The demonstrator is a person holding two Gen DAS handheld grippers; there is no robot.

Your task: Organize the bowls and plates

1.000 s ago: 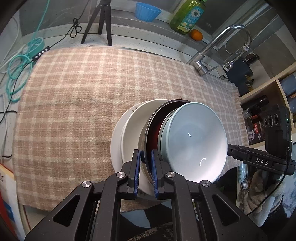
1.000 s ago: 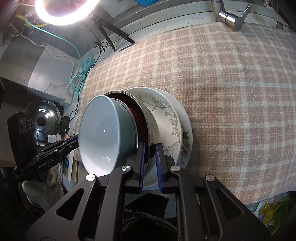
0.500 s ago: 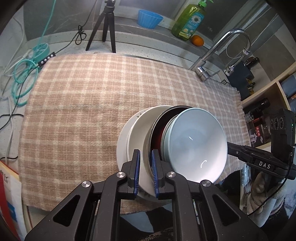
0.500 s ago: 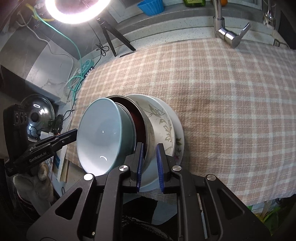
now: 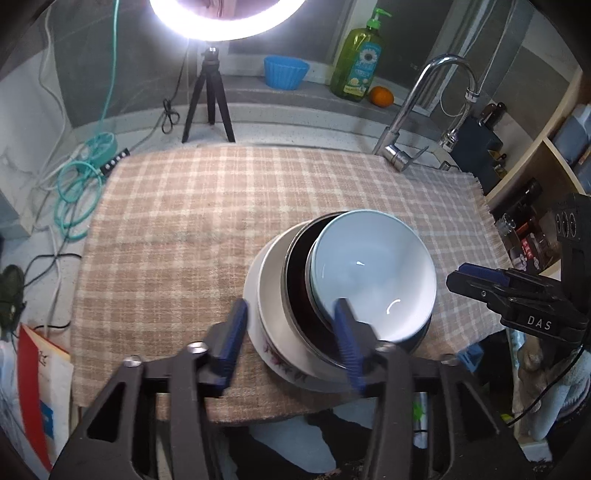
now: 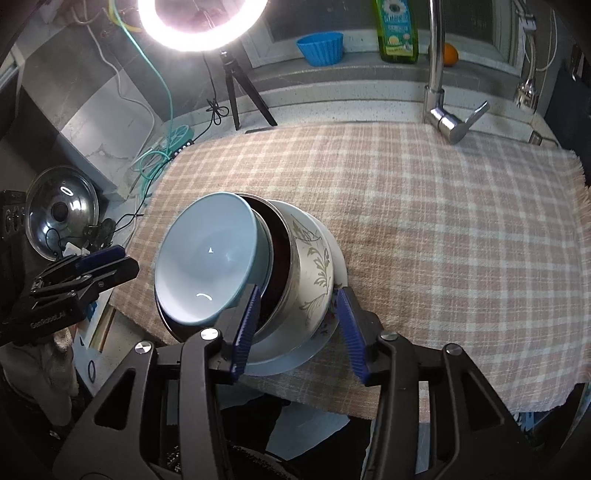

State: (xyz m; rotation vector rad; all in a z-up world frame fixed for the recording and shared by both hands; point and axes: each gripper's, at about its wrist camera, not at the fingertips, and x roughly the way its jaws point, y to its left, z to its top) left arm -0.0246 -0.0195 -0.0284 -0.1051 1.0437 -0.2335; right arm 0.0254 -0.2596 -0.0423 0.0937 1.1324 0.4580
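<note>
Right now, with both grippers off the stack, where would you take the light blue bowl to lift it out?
Probably by the rim of the light blue bowl, one finger inside and one outside. It sits tilted on top of the dark metal bowl, so its raised edge nearest the left gripper stands free. Come from that side; on the floral bowl side its wall lies close against the metal bowl.

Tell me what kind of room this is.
Almost certainly a home kitchen counter set up for recording. A faucet rises behind the checked cloth, a bottle of dish soap stands on the ledge, and stacked bowls sit on the cloth. A ring light on a tripod suggests filming.
</note>
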